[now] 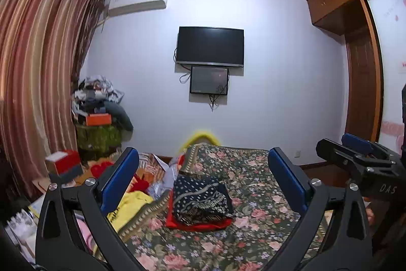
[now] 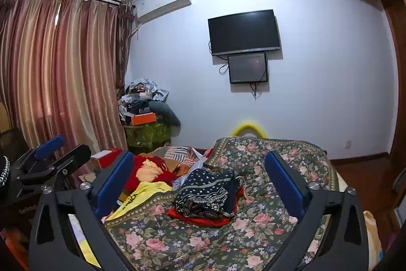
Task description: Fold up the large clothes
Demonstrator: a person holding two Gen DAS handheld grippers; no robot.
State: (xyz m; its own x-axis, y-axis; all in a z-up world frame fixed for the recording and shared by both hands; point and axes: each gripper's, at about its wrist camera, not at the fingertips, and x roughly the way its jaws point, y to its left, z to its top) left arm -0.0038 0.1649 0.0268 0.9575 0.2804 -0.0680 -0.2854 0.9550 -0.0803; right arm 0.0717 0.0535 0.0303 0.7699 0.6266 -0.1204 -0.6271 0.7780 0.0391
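Note:
A folded navy patterned garment (image 1: pixel 203 200) lies on a folded red garment (image 1: pixel 198 224) on the floral bedspread (image 1: pixel 253 194). Both show in the right wrist view too, navy (image 2: pixel 208 194) on red (image 2: pixel 200 219). A yellow garment (image 1: pixel 129 207) (image 2: pixel 142 197) lies loose at the bed's left edge. My left gripper (image 1: pixel 203 169) is open and empty, held above and short of the pile. My right gripper (image 2: pixel 200 172) is open and empty, likewise above the pile. Each gripper shows in the other's view, the right (image 1: pixel 355 156) and the left (image 2: pixel 50 156).
A heap of red and patterned clothes (image 2: pixel 152 169) lies left of the bed. A cluttered stand with an orange box (image 2: pixel 143 118) is in the corner by the curtains (image 2: pixel 50 67). A TV (image 1: pixel 210 46) hangs on the far wall. A wooden wardrobe (image 1: pixel 362 67) stands right.

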